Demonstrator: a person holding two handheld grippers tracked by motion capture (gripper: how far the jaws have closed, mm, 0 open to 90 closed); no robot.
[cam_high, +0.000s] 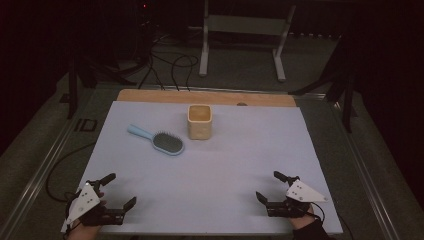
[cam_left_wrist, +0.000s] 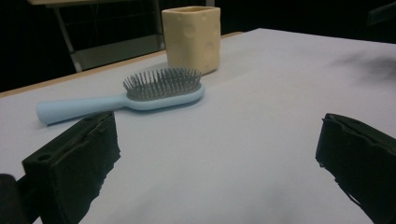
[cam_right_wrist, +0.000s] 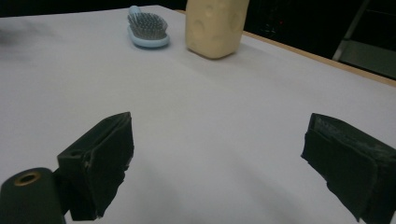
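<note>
We note a light blue hairbrush (cam_high: 161, 140) lying flat on the white table cover (cam_high: 215, 190), bristles up, just beside the cream square cup (cam_high: 199, 121) on that cup's left as the high view shows it. The brush head (cam_left_wrist: 164, 88) lies nearest the cup without touching it; the handle (cam_left_wrist: 77, 107) runs away from the cup toward the far left. The cup stands upright, its mouth open to the top, near the far edge of the cover, where a strip of bare wooden table edge (cam_high: 150, 95) shows behind it.

We record the left gripper (cam_high: 121, 189) well apart from the cup, at the near left corner of the cover, held in a hand (cam_high: 82, 231) at the bottom edge. Its jaws stand wide apart with nothing between them; the left gripper view confirms bare cover in the gap, with brush and cup beyond.

We record the right gripper (cam_high: 268, 185) likewise well apart from the cup, at the near right corner. Its jaws are also spread wide and hold nothing; the right gripper view shows the cup (cam_right_wrist: 215, 28) and the brush head (cam_right_wrist: 148, 29) far ahead.

Beyond the table, behind the cup, a white metal stand (cam_high: 242, 40) and loose cables (cam_high: 170, 65) rest on the floor.
</note>
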